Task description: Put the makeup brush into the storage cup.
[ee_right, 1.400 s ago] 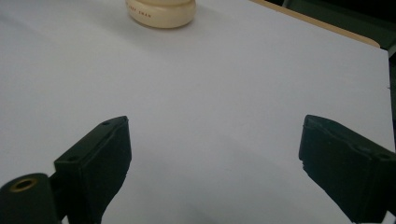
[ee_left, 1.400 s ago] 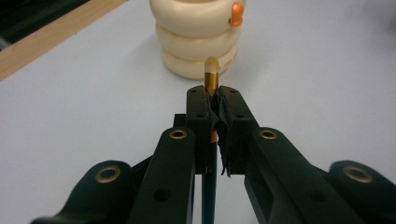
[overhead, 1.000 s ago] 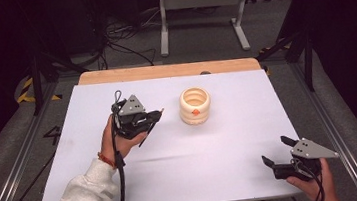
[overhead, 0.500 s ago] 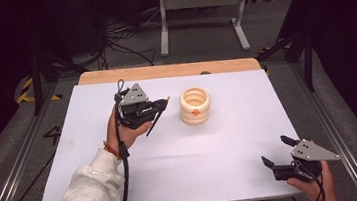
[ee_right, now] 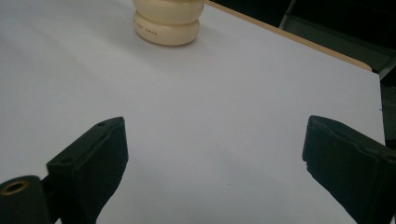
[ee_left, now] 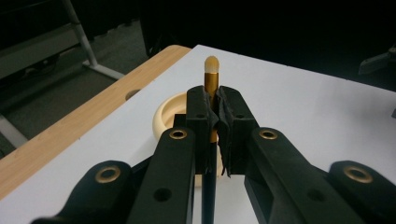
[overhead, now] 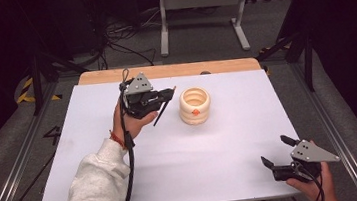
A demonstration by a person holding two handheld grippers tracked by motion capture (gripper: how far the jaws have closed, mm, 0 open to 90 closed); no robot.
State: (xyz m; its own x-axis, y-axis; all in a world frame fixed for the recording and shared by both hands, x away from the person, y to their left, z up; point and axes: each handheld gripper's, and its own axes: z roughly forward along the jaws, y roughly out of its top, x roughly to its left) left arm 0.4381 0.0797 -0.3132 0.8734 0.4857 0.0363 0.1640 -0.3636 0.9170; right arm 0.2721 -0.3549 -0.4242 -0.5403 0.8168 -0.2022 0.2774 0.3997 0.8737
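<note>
Your table (overhead: 251, 138) carries a white top with a bare wood strip (overhead: 163, 71) along its far edge. Around it you have grey floor (overhead: 210, 37). Beyond stands a pale metal stand (overhead: 201, 0), cables (overhead: 120, 41) tangled at its left. Yellow-black tape (overhead: 27, 91) marks the floor on the left. The room behind is dark.

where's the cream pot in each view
High view: the pot stands mid-table, just right of the left claw.
Left gripper view: its rim peeks out behind the shut claw, left of the brush.
Right gripper view: top edge, left of centre, far beyond the open claw.
Shared landmark: the wooden table edge behind the pot.
</note>
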